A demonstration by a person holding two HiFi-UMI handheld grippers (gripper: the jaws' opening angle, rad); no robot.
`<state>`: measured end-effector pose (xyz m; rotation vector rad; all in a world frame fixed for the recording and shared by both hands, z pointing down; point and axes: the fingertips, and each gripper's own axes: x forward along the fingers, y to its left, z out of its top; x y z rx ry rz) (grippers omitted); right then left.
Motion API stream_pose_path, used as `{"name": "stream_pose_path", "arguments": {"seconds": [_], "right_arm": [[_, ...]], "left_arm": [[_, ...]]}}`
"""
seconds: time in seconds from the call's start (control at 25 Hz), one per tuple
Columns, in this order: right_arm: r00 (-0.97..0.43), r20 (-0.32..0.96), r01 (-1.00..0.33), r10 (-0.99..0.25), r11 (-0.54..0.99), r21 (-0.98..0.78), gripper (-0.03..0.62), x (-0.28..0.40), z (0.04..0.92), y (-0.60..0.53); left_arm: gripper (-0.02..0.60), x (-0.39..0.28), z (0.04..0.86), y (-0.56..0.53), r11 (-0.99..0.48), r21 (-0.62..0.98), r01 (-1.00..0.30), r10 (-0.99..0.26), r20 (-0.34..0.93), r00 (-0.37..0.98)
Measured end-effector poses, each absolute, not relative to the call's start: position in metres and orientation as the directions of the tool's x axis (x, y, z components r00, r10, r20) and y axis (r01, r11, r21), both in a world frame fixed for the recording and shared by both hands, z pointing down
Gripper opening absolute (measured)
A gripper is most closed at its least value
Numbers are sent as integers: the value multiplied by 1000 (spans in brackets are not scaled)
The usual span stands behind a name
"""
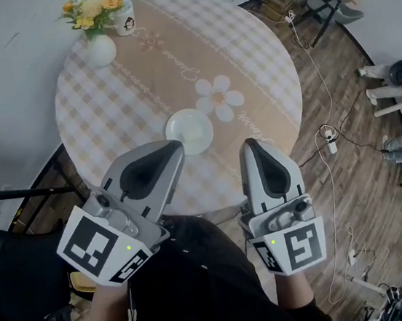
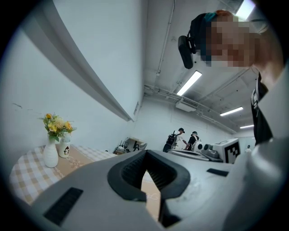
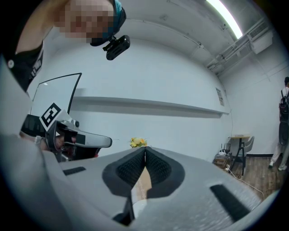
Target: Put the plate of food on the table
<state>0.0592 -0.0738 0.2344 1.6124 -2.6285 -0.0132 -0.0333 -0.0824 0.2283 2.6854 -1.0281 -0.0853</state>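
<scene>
A white plate (image 1: 189,130) sits on the round table (image 1: 261,60) near its front edge; whether it holds food I cannot make out. Just in front of the plate, my left gripper (image 1: 176,147) is shut with nothing in it, its tip at the plate's near left rim. To the plate's right and nearer me, my right gripper (image 1: 249,146) is shut and empty too. In the left gripper view the left gripper (image 2: 145,152) has its jaws touching at the tip over the tablecloth. The right gripper (image 3: 145,149) shows its pads pressed together in the right gripper view.
A white vase (image 1: 101,50) of yellow flowers (image 1: 93,9) and a mug (image 1: 124,19) stand at the table's far left. A black chair (image 1: 10,269) is at my left. Cables and a power strip (image 1: 328,139) lie on the wood floor to the right, where people sit.
</scene>
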Motion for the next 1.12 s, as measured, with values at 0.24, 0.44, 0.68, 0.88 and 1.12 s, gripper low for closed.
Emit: {"name": "stream_pose_path", "arguments": {"seconds": [0.24,0.44,0.68,0.88,1.12], "right_arm": [[-455,49,-888,-889,457,52,0,57,236,-73],[-458,59,-885,-887,461,60,0,55,239,-74],[-462,68,-883,-884,465,62,0,54,242,-77],[-465,74,-881,-882,470,60,0,54,244,-77],[-457,87,-881,-885,464,89,0,56,248,-76]], "left_arm": [[2,-30,229,-81,-721,263,-641,-656,40,754],[2,-29,233,-82,-721,266,-640,-653,49,756],[2,-26,238,-84,-722,276,-635,-645,62,761],[2,-24,240,-85,-722,281,-632,-642,69,764],[2,-23,246,-84,-723,288,-628,-637,74,767]]}}
